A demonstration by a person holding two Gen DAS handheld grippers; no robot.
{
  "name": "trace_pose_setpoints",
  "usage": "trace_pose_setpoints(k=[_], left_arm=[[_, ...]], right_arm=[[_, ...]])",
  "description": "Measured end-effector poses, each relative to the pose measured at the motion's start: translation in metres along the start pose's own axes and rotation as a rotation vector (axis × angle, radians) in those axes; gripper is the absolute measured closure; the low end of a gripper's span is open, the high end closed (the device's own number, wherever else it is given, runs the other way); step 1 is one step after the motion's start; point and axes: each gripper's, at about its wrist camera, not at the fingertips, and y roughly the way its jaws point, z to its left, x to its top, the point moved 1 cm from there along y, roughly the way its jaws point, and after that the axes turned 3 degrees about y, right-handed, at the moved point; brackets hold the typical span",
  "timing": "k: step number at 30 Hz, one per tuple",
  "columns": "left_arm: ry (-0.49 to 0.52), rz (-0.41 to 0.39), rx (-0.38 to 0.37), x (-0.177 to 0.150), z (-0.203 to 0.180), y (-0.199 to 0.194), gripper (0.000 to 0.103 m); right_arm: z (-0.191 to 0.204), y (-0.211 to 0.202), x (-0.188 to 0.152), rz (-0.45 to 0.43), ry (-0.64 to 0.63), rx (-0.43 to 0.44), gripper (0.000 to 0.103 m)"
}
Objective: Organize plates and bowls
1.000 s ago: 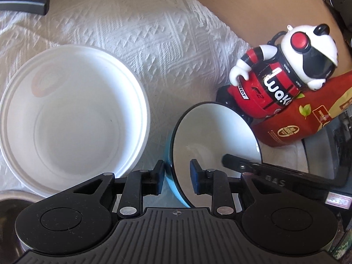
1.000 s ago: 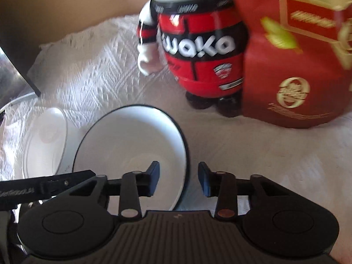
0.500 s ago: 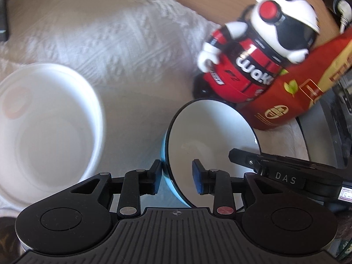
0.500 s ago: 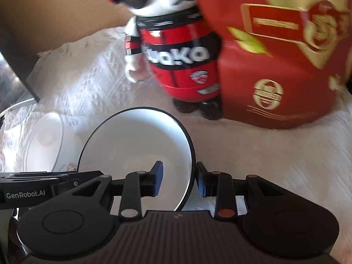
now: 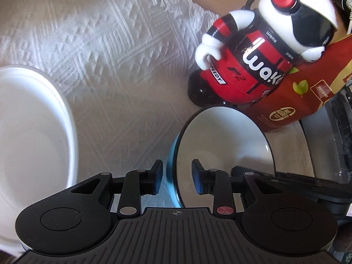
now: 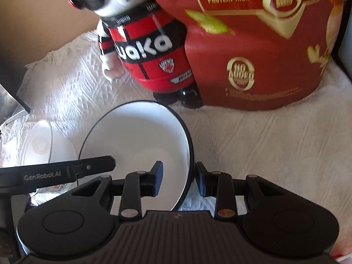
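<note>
Two grippers share one blue bowl [image 5: 224,145], white inside with a dark rim, and each has the rim between its fingers. The left gripper [image 5: 177,179] straddles the bowl's left edge, one pad outside on the blue wall and one inside; its jaws have just been closing a little, yet a gap shows on both sides of the rim, so the pads do not press. The right gripper [image 6: 179,179] straddles the opposite edge, its outer pad at the rim; whether it truly pinches I cannot tell from the view. Each gripper's black finger appears in the other's camera, reaching over the bowl. One large white plate [image 5: 33,136] lies just left of the bowl, apart from it, and in the right wrist view one smaller clear bowl [image 6: 41,145] seems to sit on it. All rest on a white textured cloth [image 5: 114,50]. Just beyond the bowl, close to its far rim, stand one red, black and white toy figure [image 5: 259,50] and one red snack bag [image 6: 264,50], touching each other.
</note>
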Motion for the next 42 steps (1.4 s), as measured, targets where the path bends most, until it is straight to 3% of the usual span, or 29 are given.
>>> trace_pose_setpoints(k=[7, 16, 22, 31, 42], left_arm=[[0.014, 0.011, 0.021, 0.003, -0.007, 0.010, 0.073], [0.025, 0.024, -0.029, 0.002, -0.016, 0.013, 0.073], [-0.018, 0.035, -0.016, 0.006, -0.016, 0.021, 0.073], [0.047, 0.044, 0.035, 0.012, -0.026, 0.031, 0.072], [0.040, 0.084, 0.009, 0.011, -0.022, 0.046, 0.069]], right_arm=[[-0.002, 0.015, 0.001, 0.042, 0.021, 0.024, 0.071], [-0.005, 0.005, 0.000, 0.037, 0.034, 0.006, 0.071], [-0.010, 0.001, -0.002, 0.039, 0.047, 0.025, 0.071], [-0.008, 0.016, 0.006, 0.046, 0.037, 0.008, 0.071], [-0.013, 0.021, 0.005, 0.057, 0.055, 0.048, 0.070]])
